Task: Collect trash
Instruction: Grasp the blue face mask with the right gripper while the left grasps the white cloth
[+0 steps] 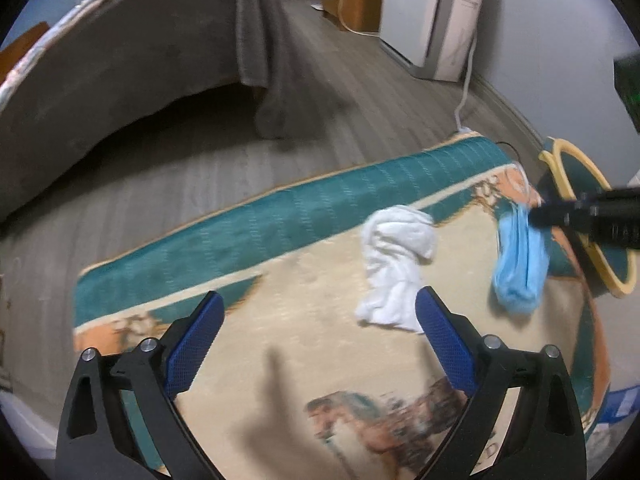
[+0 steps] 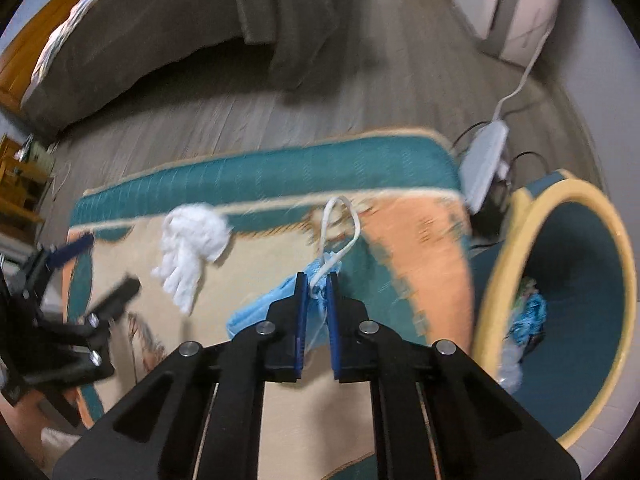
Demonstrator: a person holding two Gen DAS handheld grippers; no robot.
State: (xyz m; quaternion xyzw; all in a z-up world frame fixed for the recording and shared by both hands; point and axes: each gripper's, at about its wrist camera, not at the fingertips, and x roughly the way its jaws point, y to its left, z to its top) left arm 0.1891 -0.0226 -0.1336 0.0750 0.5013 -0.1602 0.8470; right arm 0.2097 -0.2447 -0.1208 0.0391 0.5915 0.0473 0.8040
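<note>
Mask: blue face mask (image 2: 272,312) clamped in the right hand-held gripper (image 2: 317,292), hanging off the rug; white ear loop (image 2: 340,224) sticks up past the blue pads. In left wrist view the mask (image 1: 520,264) dangles from the gripper's tip (image 1: 536,212), beside the bin.
Right hand-held gripper: jaws together on the mask, pads pinching bunched fabric near the loop.
Tissue: crumpled white tissue (image 1: 396,268) lies on the rug, just ahead of the left hand-held gripper's right pad; in right wrist view it (image 2: 192,244) sits near the rug's green border.
Left hand-held gripper: (image 1: 320,320) jaws wide apart, nothing betw. them, hovering over the rug nr the tissue.
Bin: teal basket (image 2: 516,240) w/ yellow rim, at the rug's right edge; blue and pale scraps (image 2: 528,316) already inside.
Rug: (image 1: 280,320) cream centre, green border, orange corners, horse motif.
Surroundings: grey wood floor (image 1: 340,80); bed (image 1: 140,48) w/ grey cover behind; white power strip (image 2: 484,160) and cable by the rug corner; white appliance (image 1: 432,16) vs. the wall.
</note>
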